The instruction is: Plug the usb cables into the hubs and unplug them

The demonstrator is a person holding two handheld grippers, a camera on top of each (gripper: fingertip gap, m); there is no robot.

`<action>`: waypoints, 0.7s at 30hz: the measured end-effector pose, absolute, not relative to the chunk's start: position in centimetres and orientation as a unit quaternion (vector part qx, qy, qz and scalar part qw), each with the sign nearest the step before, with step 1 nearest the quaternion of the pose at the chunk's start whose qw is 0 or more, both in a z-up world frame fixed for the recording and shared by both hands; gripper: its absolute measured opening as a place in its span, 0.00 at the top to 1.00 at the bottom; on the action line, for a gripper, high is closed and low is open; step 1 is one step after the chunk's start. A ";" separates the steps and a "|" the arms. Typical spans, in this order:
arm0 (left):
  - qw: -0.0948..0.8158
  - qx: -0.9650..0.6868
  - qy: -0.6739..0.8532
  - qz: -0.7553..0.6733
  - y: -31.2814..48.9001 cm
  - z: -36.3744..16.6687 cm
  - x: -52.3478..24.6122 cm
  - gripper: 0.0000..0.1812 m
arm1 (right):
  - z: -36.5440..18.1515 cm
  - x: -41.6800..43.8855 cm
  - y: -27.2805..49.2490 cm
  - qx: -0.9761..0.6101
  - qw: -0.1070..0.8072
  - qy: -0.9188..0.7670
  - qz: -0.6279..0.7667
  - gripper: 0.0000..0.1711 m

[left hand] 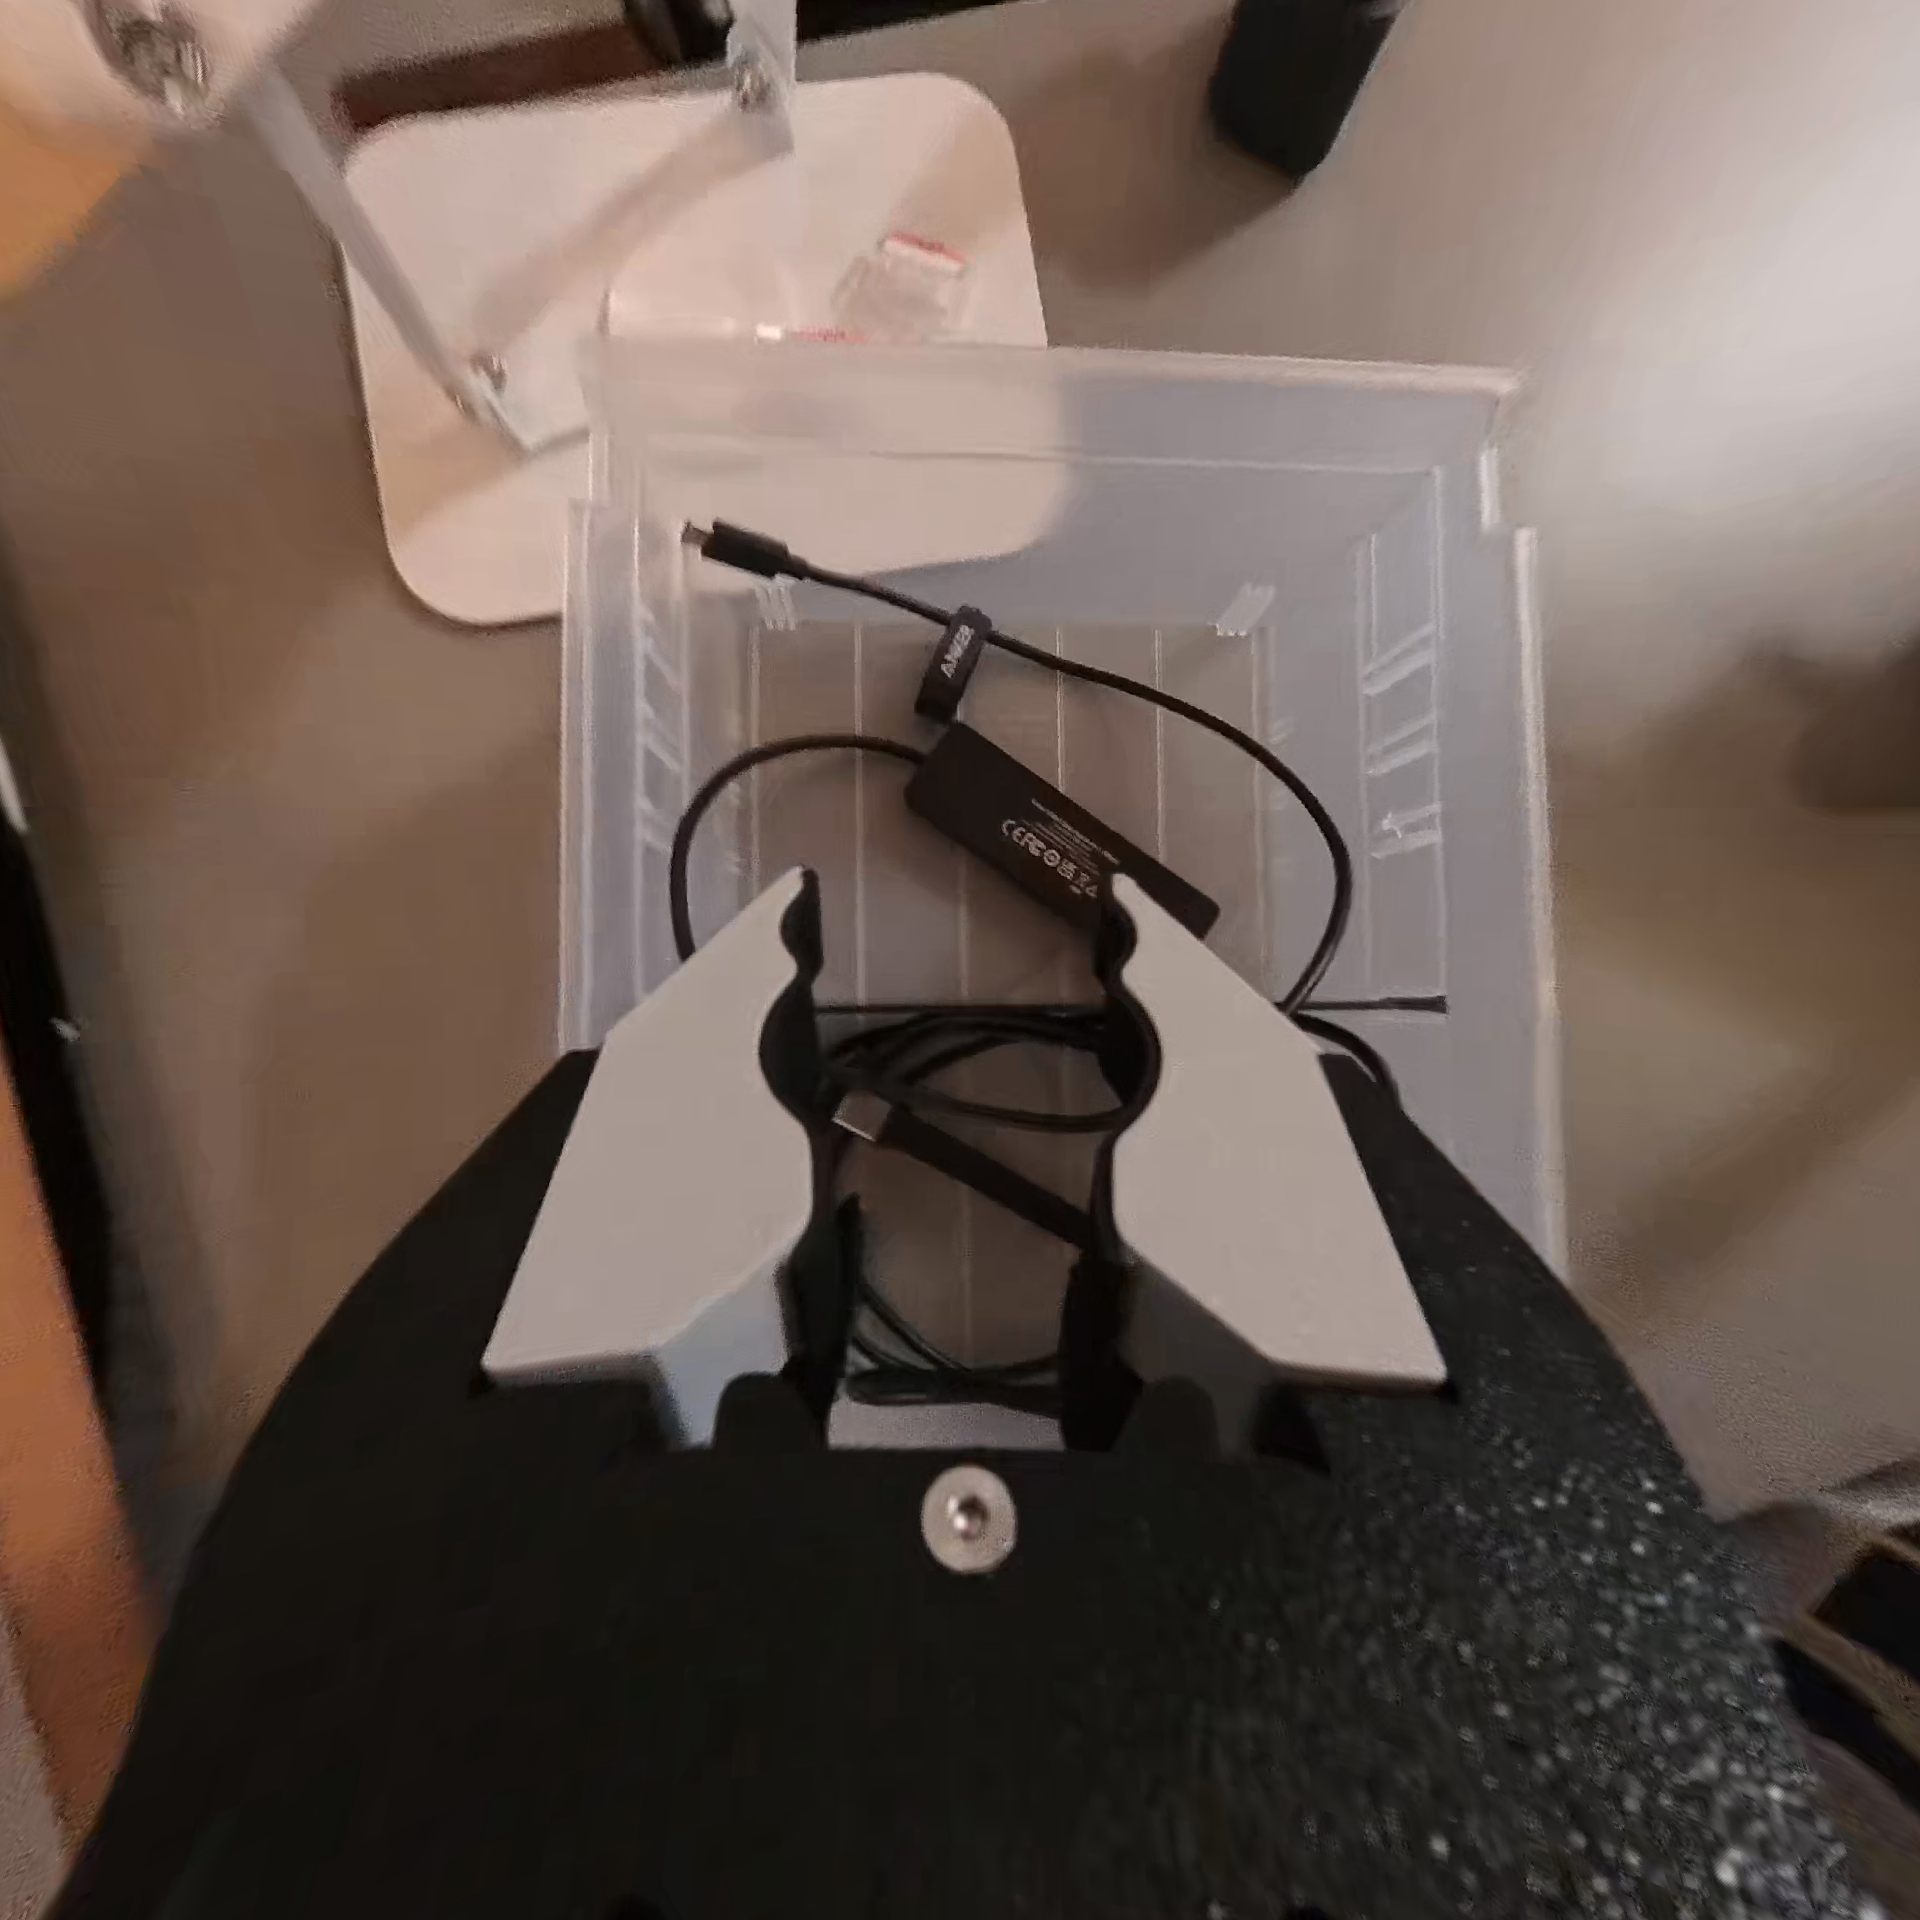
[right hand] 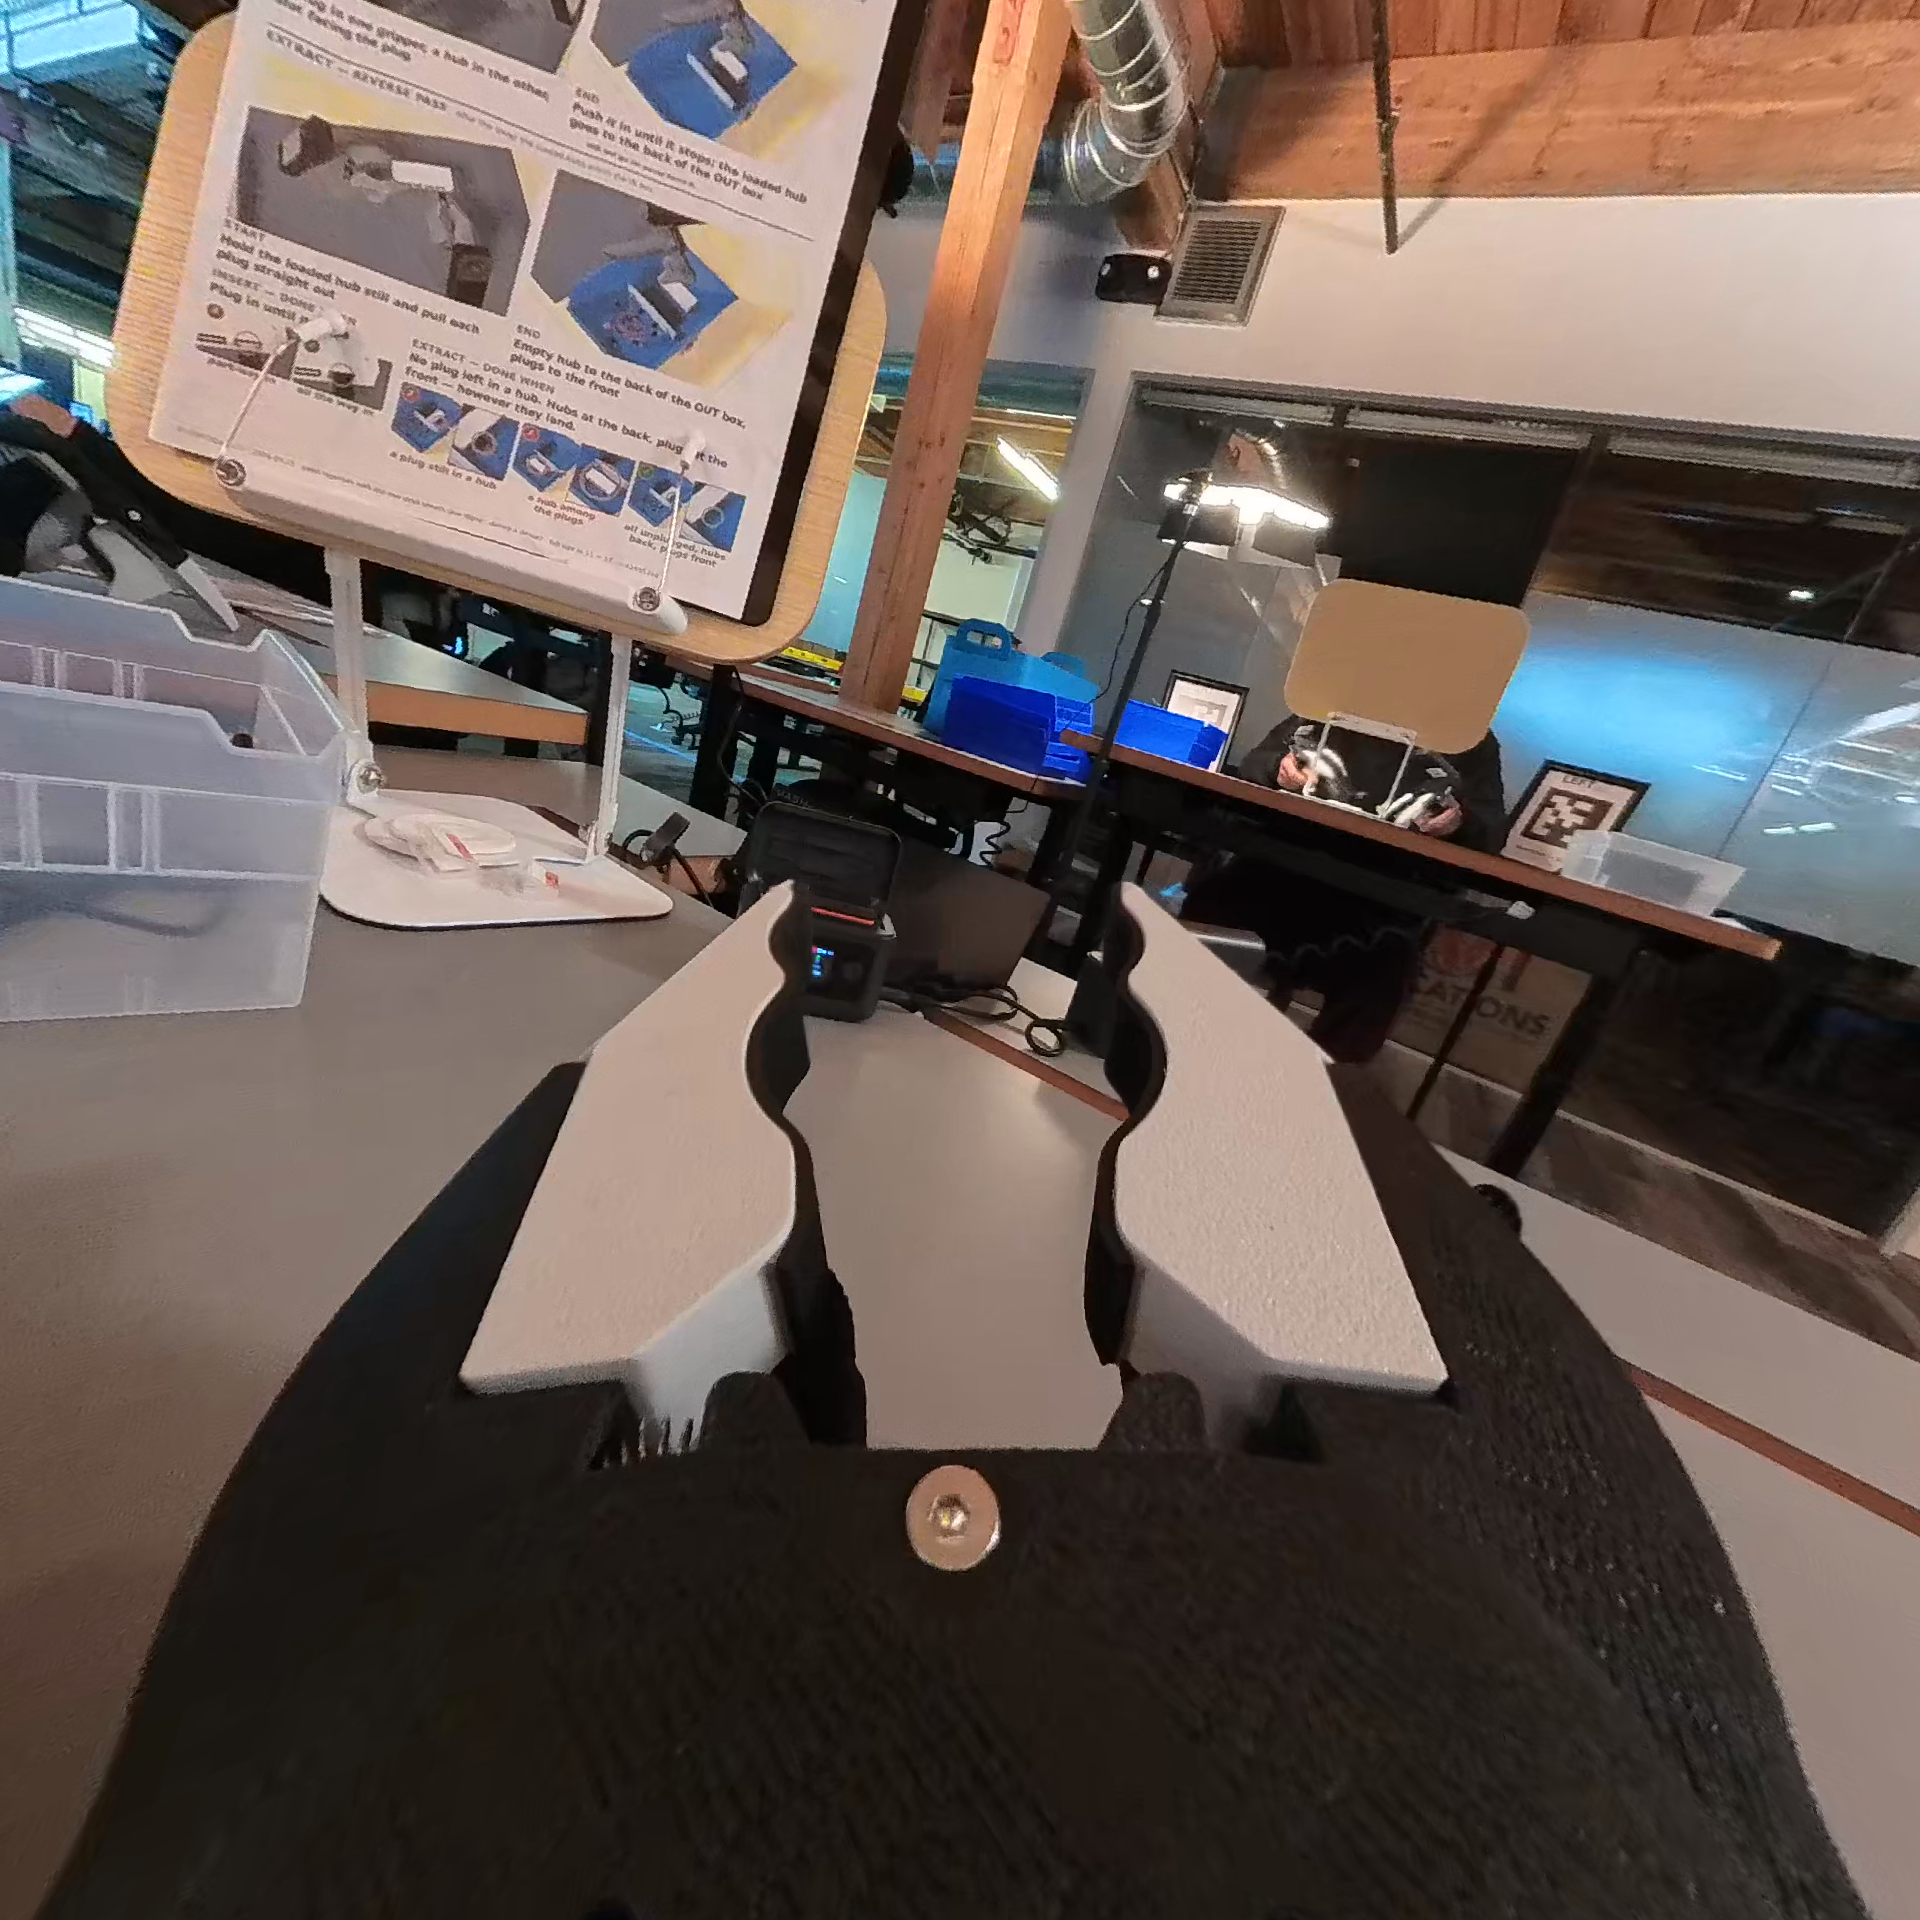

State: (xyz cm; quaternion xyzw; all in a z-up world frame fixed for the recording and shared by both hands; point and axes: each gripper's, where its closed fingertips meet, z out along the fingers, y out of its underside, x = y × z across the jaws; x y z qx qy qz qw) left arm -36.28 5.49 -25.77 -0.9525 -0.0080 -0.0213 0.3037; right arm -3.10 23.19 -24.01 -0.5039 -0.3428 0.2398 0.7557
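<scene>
Grey table [right hand: 208,1195] bearing a clear plastic bin [left hand: 1455,727]; left gripper [left hand: 961,904] hovering above it, jaws spread, gripping nothing. Black hub [left hand: 1039,821] and coiled usb cables [left hand: 997,1081] lying inside. Right gripper [right hand: 951,909] likewise released, over bare table.

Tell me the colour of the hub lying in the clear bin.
Black. The hub shows best in the left wrist view, lying among black cables in the translucent bin.

A white document stand [right hand: 499,883] held a printed instruction sheet [right hand: 520,281] (pictures and text). Behind it to the right sat a small black device [right hand: 831,925], and farther off, blue bins [right hand: 1023,717].
</scene>
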 end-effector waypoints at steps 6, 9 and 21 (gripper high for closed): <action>0.248 -0.966 0.069 -0.019 8.3 -27.8 -34.3 0.80 | -24.4 -3.6 23.0 -0.505 0.748 -0.355 0.241 0.69; 0.153 -0.986 -0.006 -0.061 8.6 -31.1 -34.1 0.74 | -24.4 -3.6 23.0 -0.505 0.748 -0.356 0.242 0.69; 0.019 -0.989 -0.128 -0.069 9.1 -37.1 -35.0 0.66 | -24.6 -3.8 23.1 -0.509 0.741 -0.360 0.250 0.69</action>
